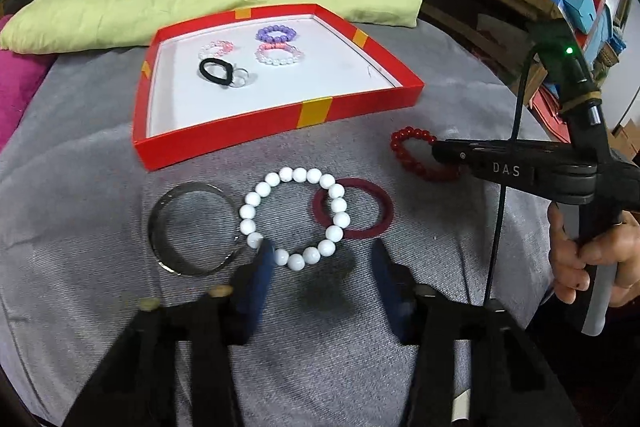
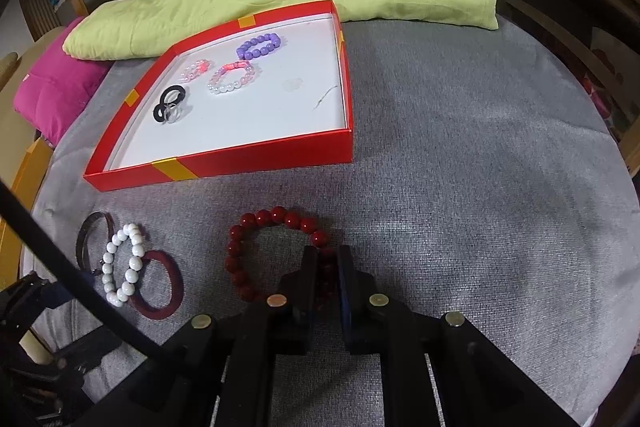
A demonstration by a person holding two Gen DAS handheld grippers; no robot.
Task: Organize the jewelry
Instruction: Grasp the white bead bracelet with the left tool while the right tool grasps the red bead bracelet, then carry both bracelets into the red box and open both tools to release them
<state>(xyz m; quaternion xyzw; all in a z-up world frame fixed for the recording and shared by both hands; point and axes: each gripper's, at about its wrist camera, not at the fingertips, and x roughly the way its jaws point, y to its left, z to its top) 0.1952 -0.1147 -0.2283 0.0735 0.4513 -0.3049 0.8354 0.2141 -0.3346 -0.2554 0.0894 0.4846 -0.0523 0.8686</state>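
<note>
Lying already inside the shallow red cardboard box with the white floor (image 1: 320,111), upper centre of the left wrist view, are four bead or band pieces — a purple bead bracelet (image 1: 277,34), a pink-and-clear bead bracelet (image 1: 279,54), a pale pink bead ring (image 1: 216,49) and a black elastic band (image 1: 216,71) with a clear ring (image 1: 240,78) beside it. Left on the grey cloth (image 1: 440,99) below the box are a plain silver metal bangle (image 1: 192,229), a white round-bead bracelet (image 1: 295,217) overlapping a flat dark-red ring bangle (image 1: 354,209), and a dark red round-bead bracelet (image 2: 276,251). Left gripper (image 1: 324,269) — jaws spread either side of the white bracelet's near edge, not pinching it; right gripper (image 2: 328,267) — pressed together on the red bead bracelet at lower centre of its own view, so roughly half the lot remains unsorted.
</note>
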